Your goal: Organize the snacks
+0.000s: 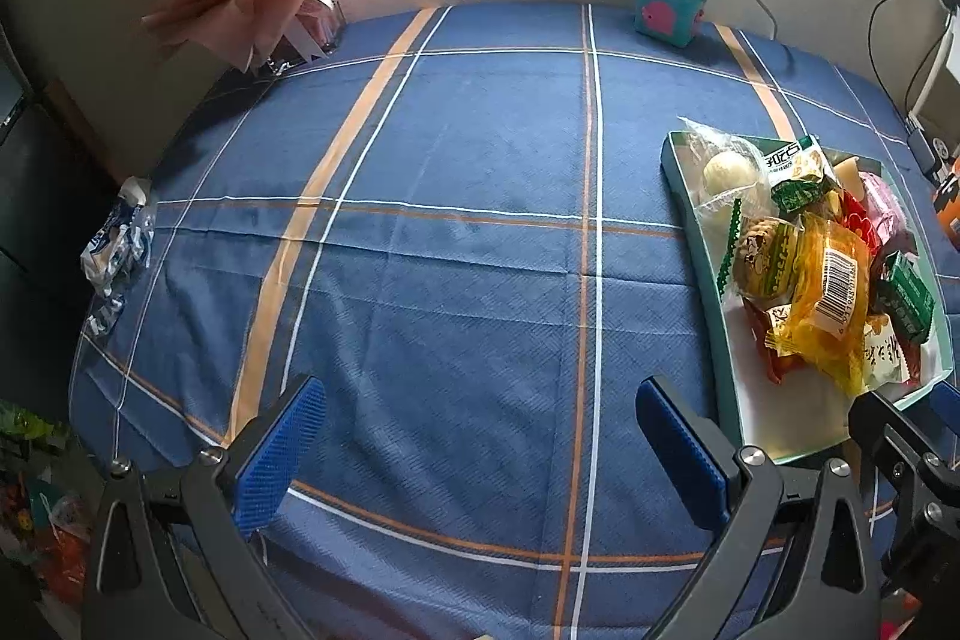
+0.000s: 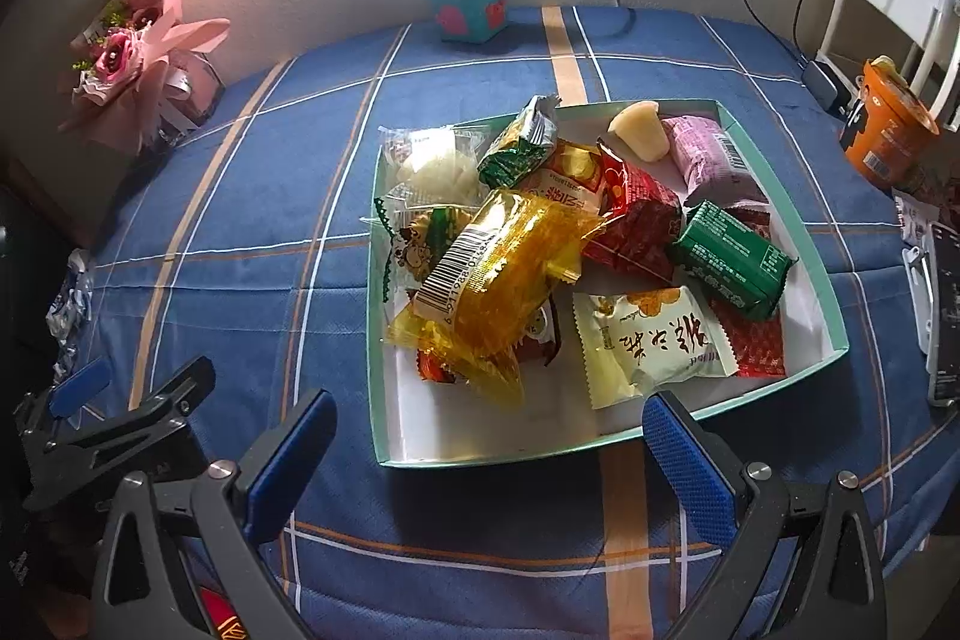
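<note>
Left hand-held gripper (image 1: 480, 454) wide and empty, right hand-held gripper (image 2: 489, 466) likewise, orange cup (image 2: 887, 124) only in right view

The tray (image 2: 831, 304) is sitting on the tablecloth (image 2: 288, 196), and every place below is being given from it as the right wrist camera sees it. 1 heap of snack packets (image 2: 498, 274) is lying inside the tray, crowding its left half, with the barcoded packet (image 2: 480, 280) lying on top. The lamp base box (image 2: 465, 4) is standing behind the tray, against the wall. The bouquet (image 2: 141, 70) is leaning far to the tray's left rear. The cup (image 2: 888, 130) is standing to its right rear. A crumpled wrapper (image 2: 72, 298) is lying well to the tray's left, at the table edge. Both grippers (image 2: 489, 460) (image 1: 480, 454) are hovering before the tray, the left one further left.
</note>
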`<state>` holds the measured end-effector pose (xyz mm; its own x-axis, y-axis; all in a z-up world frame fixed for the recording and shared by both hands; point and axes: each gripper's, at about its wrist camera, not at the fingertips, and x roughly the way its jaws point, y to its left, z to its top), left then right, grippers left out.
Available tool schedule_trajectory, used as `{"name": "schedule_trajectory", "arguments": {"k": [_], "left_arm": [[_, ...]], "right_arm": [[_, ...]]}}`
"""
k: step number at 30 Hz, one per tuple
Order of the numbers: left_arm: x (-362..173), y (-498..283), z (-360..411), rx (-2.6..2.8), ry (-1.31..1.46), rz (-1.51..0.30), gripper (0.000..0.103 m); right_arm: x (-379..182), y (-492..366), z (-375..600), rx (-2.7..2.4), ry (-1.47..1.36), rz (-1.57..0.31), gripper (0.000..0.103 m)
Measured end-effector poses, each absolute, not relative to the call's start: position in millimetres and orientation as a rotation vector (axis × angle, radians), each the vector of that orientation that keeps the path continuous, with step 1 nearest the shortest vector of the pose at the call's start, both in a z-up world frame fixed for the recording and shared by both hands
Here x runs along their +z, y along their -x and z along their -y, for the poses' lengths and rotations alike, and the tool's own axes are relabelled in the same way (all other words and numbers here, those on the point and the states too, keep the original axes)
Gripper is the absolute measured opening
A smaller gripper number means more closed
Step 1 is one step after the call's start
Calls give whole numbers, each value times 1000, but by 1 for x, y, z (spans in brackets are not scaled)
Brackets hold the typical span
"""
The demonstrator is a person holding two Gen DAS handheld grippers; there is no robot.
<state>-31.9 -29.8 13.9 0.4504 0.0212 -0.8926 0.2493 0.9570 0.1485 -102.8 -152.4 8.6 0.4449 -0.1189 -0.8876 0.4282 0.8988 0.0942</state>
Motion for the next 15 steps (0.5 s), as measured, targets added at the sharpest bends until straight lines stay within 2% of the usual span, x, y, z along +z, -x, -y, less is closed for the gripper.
{"name": "schedule_trajectory", "arguments": {"k": [15], "left_arm": [[23, 38, 25, -143, -276, -1076, 103]], "right_arm": [[13, 108, 152, -351, -332, -1049, 103]]}}
